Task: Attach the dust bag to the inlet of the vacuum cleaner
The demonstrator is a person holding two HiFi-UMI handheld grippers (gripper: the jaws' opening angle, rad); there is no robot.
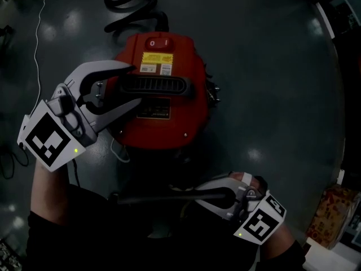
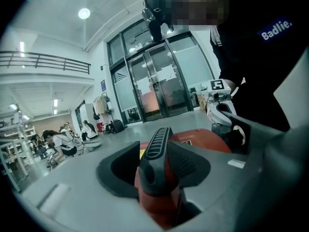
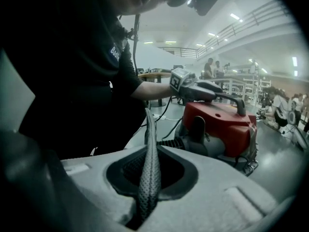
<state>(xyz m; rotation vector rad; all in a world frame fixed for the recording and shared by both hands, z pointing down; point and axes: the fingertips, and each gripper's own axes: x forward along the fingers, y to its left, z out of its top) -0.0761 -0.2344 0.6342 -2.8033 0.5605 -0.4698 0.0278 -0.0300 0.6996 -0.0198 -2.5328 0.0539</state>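
The red vacuum cleaner stands on the dark floor, its black handle across the top. My left gripper is shut on the handle's left end; in the left gripper view the handle sits pressed between both pads. My right gripper is below the vacuum, shut on a thin dark edge of the dust bag. The rest of the bag is lost against the person's dark clothes. In the right gripper view the vacuum shows its grey and black inlet facing me, apart from the bag.
A black hose coils on the floor behind the vacuum. A white cable runs along the left. A patterned box stands at the lower right. Several people and tables are far off in the hall.
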